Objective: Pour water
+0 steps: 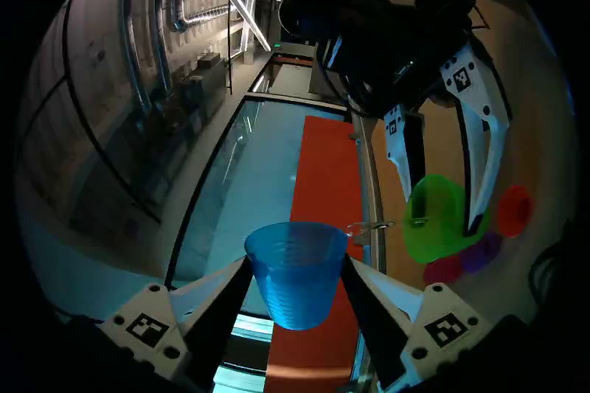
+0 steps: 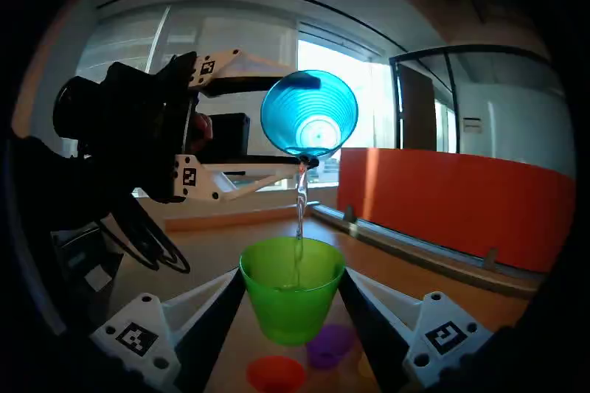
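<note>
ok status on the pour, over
Left gripper shut on blue cup, tipped. Right gripper shut on green cup. Water stream landing in green cup. Nothing blocking it.

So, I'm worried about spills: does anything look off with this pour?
Nothing stands out. The water stream from the tilted blue cup falls inside the rim of the green cup; no puddle is visible on the table.

Daylight glares through the window; left of the window shapes fall into silhouette; the left gripper view is dim, bluish, edges bowed.
</note>
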`<move>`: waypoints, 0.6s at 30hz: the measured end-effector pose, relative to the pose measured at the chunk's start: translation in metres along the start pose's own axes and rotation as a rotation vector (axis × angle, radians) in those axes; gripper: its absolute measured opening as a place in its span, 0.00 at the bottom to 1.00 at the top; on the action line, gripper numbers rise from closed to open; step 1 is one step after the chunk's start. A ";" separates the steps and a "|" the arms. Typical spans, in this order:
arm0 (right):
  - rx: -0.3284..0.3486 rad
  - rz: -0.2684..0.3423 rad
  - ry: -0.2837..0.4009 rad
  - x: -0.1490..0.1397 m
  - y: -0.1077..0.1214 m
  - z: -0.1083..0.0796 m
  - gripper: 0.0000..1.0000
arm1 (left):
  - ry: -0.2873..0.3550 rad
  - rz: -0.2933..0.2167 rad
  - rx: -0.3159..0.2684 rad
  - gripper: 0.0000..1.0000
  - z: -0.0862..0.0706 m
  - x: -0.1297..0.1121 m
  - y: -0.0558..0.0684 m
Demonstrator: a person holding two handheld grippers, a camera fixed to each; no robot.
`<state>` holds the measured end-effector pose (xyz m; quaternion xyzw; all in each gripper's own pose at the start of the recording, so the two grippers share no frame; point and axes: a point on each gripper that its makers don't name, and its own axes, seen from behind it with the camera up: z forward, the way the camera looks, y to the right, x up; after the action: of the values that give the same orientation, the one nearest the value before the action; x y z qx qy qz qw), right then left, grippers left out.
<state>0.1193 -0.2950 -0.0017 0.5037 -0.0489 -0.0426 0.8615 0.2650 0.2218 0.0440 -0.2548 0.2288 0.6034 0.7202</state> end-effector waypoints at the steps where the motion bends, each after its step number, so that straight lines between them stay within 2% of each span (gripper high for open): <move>1: -0.001 -0.001 0.000 0.000 0.000 0.000 0.90 | 0.001 0.005 0.001 0.84 0.000 0.000 0.000; 18: -0.005 -0.005 0.008 0.002 0.002 -0.001 0.90 | 0.009 0.070 0.009 0.84 0.001 0.002 -0.003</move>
<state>0.1210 -0.2928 -0.0004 0.5020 -0.0440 -0.0426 0.8627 0.2685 0.2233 0.0438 -0.2462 0.2432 0.6261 0.6988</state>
